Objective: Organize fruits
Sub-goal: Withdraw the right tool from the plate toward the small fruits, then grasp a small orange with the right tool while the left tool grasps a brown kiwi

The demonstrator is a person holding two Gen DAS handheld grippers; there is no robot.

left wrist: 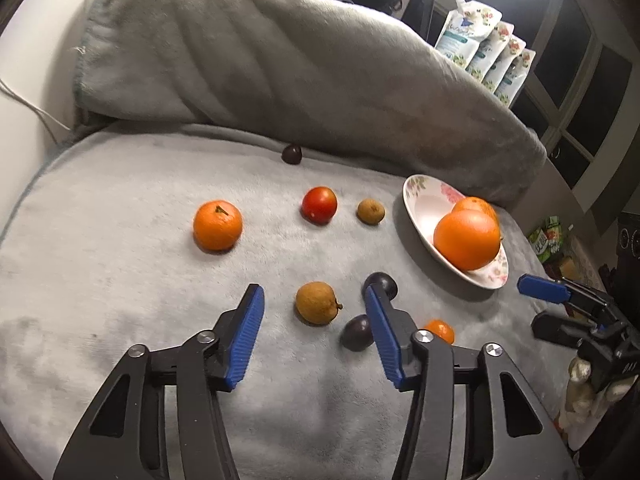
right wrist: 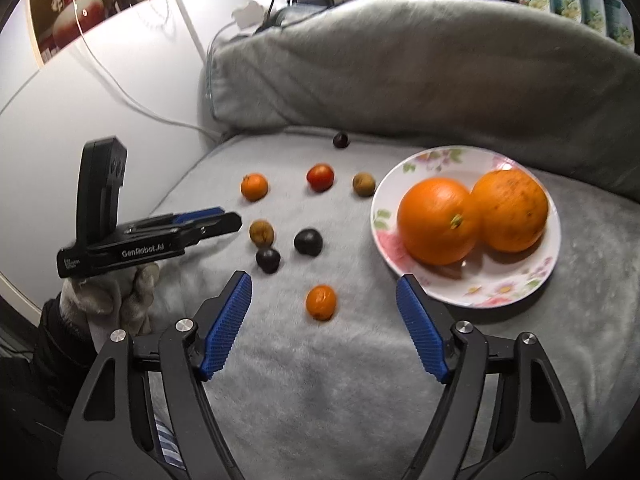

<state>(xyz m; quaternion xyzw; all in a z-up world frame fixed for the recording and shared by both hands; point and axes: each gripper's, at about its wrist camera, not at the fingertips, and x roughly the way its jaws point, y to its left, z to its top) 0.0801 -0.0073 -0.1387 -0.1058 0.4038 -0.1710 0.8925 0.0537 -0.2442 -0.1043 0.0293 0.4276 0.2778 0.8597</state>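
My left gripper (left wrist: 313, 289) is open low over the grey blanket, with a brown fruit (left wrist: 316, 304) lying between its blue fingertips, untouched. Two dark plums (left wrist: 357, 333) (left wrist: 386, 282) sit by its right finger. My right gripper (right wrist: 324, 282) is open too, and a small orange fruit (right wrist: 321, 302) rests just beyond its tips. The floral plate (right wrist: 472, 300) at the right holds two big oranges (right wrist: 438, 220). Further back lie a mandarin (left wrist: 218, 225), a red tomato (left wrist: 319, 205), a small brown fruit (left wrist: 371, 211) and a third dark plum (left wrist: 291, 154).
A rolled grey blanket (left wrist: 280, 60) forms a wall along the back. A white wall with a cable (right wrist: 132, 100) stands at the left. Printed pouches (left wrist: 484, 52) stand behind at the right. A gloved hand (right wrist: 120, 296) holds the left gripper (right wrist: 230, 218).
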